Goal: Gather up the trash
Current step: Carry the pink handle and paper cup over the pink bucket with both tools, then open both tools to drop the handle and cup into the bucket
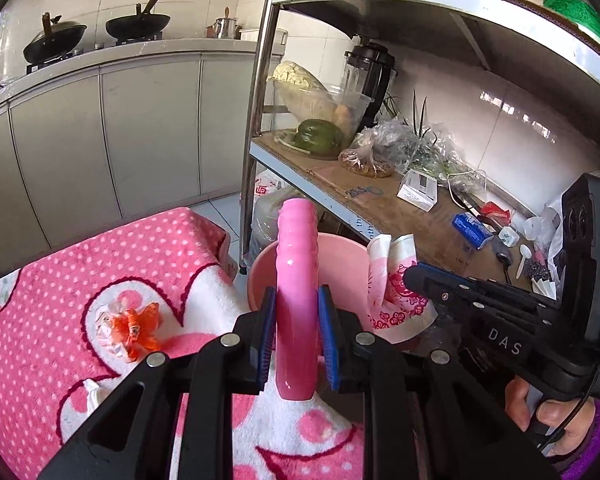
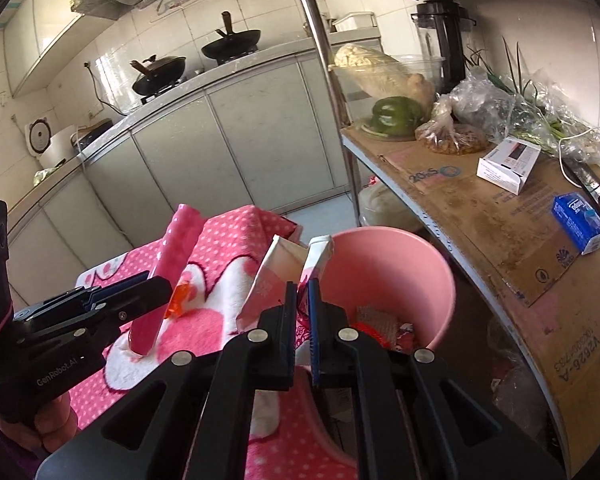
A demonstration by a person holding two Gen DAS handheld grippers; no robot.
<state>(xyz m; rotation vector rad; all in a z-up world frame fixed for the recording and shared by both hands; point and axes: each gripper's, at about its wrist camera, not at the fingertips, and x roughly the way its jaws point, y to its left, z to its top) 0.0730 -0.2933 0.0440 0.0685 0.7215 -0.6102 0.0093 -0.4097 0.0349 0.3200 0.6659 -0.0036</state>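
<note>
Between your claws: two pieces of trash, both carried near the bin.
Left gripper (image 1: 297, 334): your pads clamp the pink tube (image 1: 298, 300), which stands upright.
Right gripper (image 2: 302, 316): nearly shut, you pinch the flattened paper cup (image 2: 278, 276).
Pink bin (image 2: 400, 272): right of the cup, just beyond the towel's edge, already holding scraps.
Polka-dot towel (image 1: 60, 280): orange wrapper (image 1: 140, 326) waits left.
Risk: release early and your cup lands on the towel.
Risk: your glossy tube may slip if tilted.

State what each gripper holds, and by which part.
Left gripper: pink handle, gripped across its lower stretch. Right gripper: flattened paper cup, pinched at its edge, beside the pink bin.
</note>
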